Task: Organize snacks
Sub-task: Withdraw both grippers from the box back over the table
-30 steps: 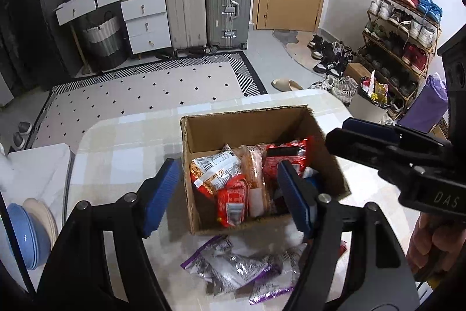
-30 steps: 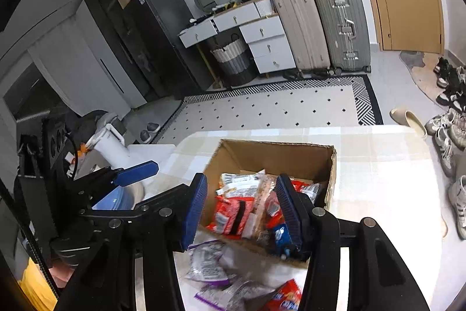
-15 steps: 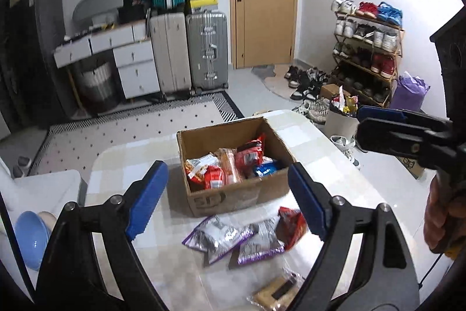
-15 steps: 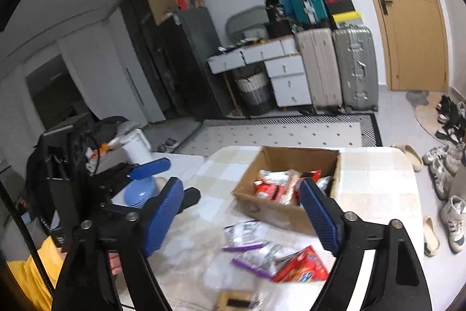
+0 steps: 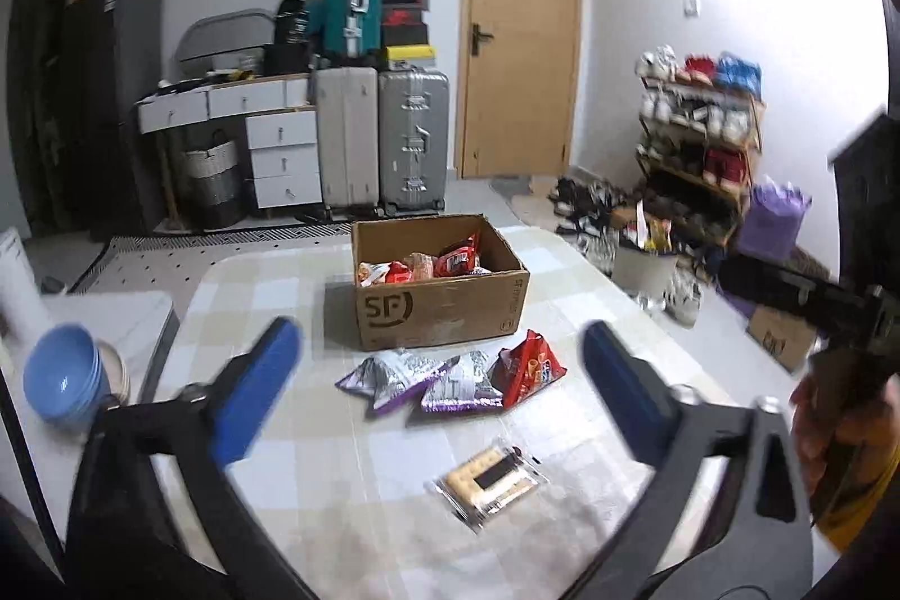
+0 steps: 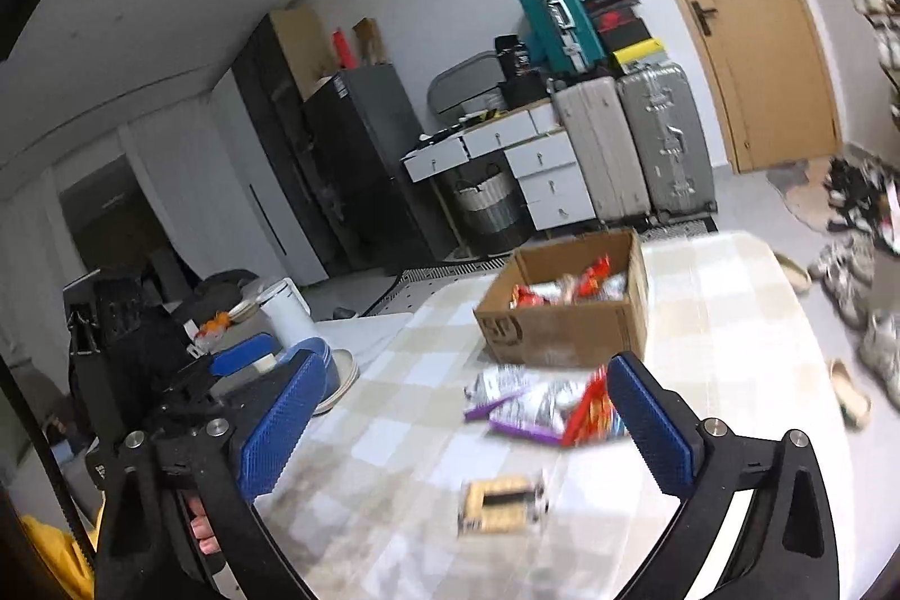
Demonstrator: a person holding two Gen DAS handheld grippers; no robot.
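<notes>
Both of my grippers had pulled back from the cardboard box [image 5: 441, 288], which a second earlier filled the middle of each view and now sat smaller, just above centre in the left wrist view and right of centre in the right wrist view. The left gripper [image 5: 439, 378] had jaws still opening, nearly as wide as they go, with nothing between them but bare surface [image 5: 270, 274]. The right gripper [image 6: 458, 423] was the same: jaws spreading wide and empty.

The box already held a row of red and orange packets [image 5: 419, 265]. In front of it, on the checked surface, lay two silver-and-purple bags [image 5: 419, 378] side by side, with a red bag [image 5: 529, 369] touching the right one. Nearer the lower edge of the frame, apart from those, lay a clear pack of crackers [image 5: 486, 479].

I judged that whatever I had carried was dropped in the box, and that four snacks remained to collect. The cracker pack lay nearest my jaws, so it looked the likely next pick.
</notes>
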